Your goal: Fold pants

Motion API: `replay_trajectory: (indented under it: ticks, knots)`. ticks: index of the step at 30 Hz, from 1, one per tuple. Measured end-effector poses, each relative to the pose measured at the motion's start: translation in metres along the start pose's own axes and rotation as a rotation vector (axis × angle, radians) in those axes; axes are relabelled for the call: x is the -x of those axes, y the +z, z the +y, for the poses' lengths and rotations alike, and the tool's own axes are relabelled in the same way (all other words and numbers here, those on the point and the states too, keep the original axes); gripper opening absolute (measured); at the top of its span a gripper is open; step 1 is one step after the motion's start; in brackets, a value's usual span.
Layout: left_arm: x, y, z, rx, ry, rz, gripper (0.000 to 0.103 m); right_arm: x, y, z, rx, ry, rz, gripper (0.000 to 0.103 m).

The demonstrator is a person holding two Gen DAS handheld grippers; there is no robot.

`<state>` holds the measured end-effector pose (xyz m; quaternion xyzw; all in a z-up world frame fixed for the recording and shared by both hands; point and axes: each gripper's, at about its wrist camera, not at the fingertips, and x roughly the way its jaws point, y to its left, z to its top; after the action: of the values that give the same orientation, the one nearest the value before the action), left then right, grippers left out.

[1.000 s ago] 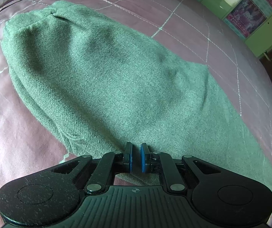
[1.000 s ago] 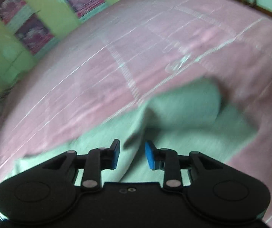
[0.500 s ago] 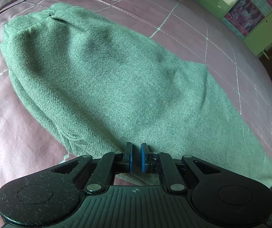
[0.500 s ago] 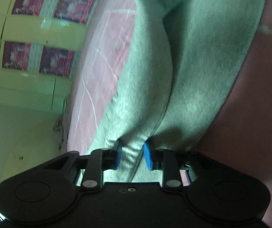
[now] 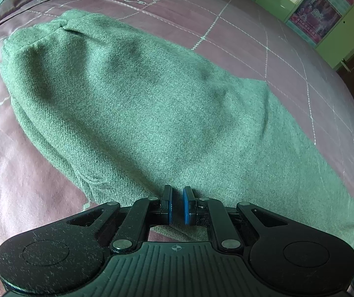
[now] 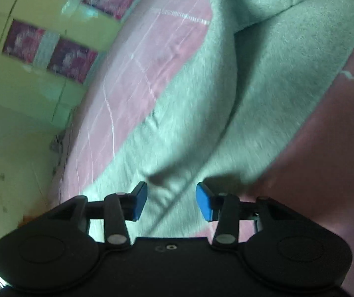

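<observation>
Green pants [image 5: 132, 113] are lying folded on the pink bedspread [image 5: 28, 185]. Left gripper [image 5: 177, 205] is clenching the pants' near edge, pads nearly together on the cloth. Right gripper [image 6: 171, 201] has just been opening; its jaws are standing released, with pants fabric lying loose between them.

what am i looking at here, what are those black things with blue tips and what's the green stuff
Each picture comes from a camera on a handheld gripper, one in each of a person's hands, looking forward along its two blue-tipped fingers. There is no robot arm. The green stuff is a pair of pants spread on a pink bedspread. The left gripper is shut on the pants' near edge. The right gripper has just been opening; its fingers stand apart over the cloth without pinching it.
</observation>
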<state>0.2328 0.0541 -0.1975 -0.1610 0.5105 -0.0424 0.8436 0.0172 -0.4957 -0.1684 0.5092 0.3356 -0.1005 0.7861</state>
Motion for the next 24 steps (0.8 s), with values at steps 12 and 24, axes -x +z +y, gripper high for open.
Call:
replay_trajectory:
  ticks: [12, 24]
  knots:
    - [0.001, -0.001, -0.002, -0.010, 0.004, -0.004, 0.010, 0.035, 0.007, 0.018, 0.059, 0.012, -0.117, 0.007]
    - [0.014, -0.007, -0.040, -0.113, 0.042, -0.036, 0.010, 0.027, 0.034, -0.010, -0.012, -0.050, -0.010, 0.028]
